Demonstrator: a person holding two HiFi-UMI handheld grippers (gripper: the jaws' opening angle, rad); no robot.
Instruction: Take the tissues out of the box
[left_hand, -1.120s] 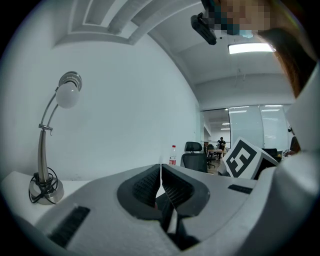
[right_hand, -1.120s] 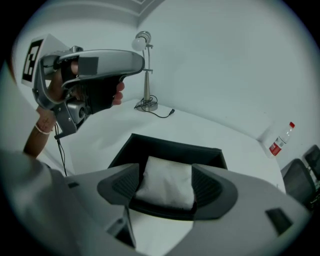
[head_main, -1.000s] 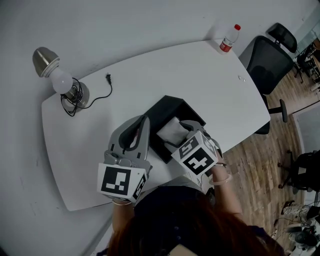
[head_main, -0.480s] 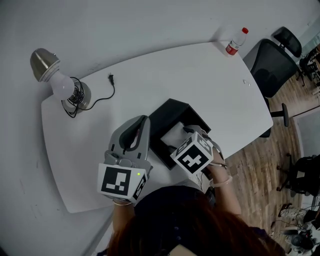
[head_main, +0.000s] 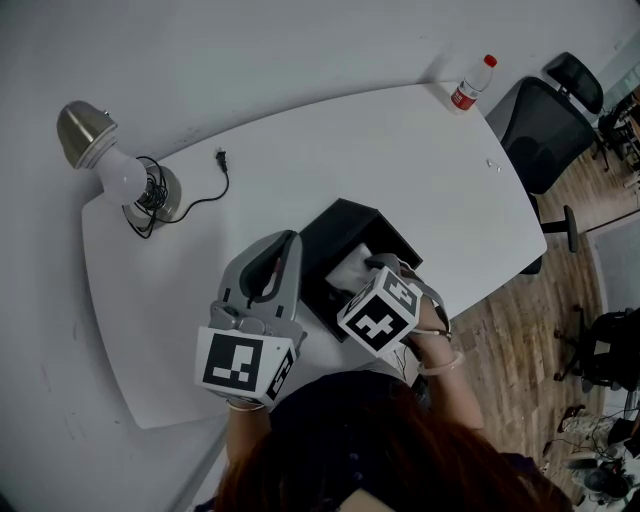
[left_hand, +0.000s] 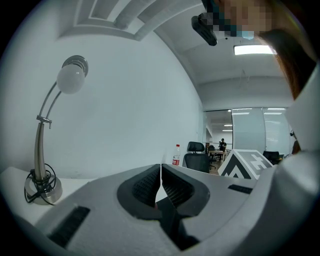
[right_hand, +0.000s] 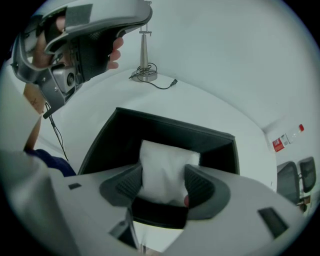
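Tissues (head_main: 351, 268) in black box (head_main: 343, 213) | white table (head_main: 400, 150) | wood floor (head_main: 512, 330)

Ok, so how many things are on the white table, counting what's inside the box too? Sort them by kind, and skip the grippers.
Lamp: 1
Black box: 1
Tissue pack: 1
Bottle: 1
Tiny thing, too small to name: 1
Total: 5

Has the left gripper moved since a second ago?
No. The grey left gripper keeps its spot beside the open black box, jaws shut.
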